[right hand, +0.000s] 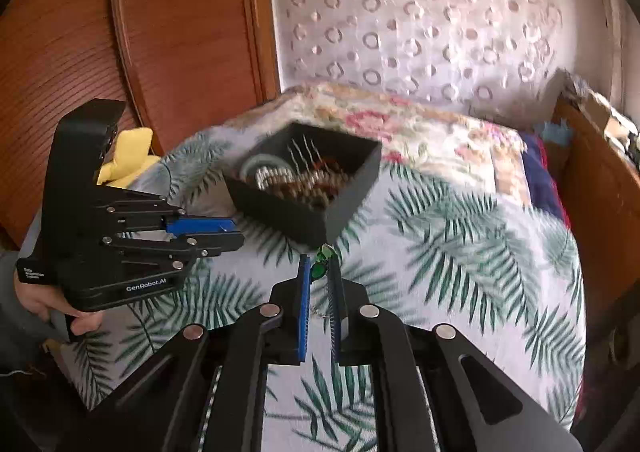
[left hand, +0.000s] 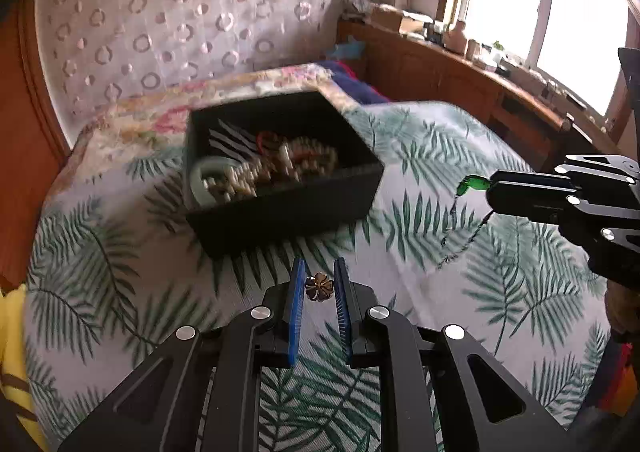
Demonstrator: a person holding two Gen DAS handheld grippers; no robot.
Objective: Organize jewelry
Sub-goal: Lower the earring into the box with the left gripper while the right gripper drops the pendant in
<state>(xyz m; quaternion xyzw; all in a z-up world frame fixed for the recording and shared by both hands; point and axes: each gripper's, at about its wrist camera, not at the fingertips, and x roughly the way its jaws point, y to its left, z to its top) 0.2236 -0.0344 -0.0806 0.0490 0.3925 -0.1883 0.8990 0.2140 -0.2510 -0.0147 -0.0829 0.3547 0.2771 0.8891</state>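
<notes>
A black open box (left hand: 288,212) (right hand: 280,214) sits on the bed, holding bead strands and a pale green bangle (left hand: 199,177). In the left wrist view my left gripper (left hand: 319,272) is shut on a small brown-gold flower-shaped piece (left hand: 319,287), pinched between its blue pads just short of the box. My right gripper (right hand: 319,264) is shut on a green-stone necklace (right hand: 320,271), with its thin chain dangling below the pads. From the left it shows as the right gripper (left hand: 491,192) holding the green stones (left hand: 474,184) above the sheet, to the right of the box. The left gripper (right hand: 238,233) appears left of the box.
The bed has a palm-leaf sheet (left hand: 500,292) and a floral cover (right hand: 440,132) behind the box. A wooden headboard (right hand: 180,32) stands at the left, with a yellow cloth item (right hand: 128,156) beside it. A cluttered wooden ledge (left hand: 460,60) runs under the window. A person's hand (right hand: 40,300) holds the left gripper.
</notes>
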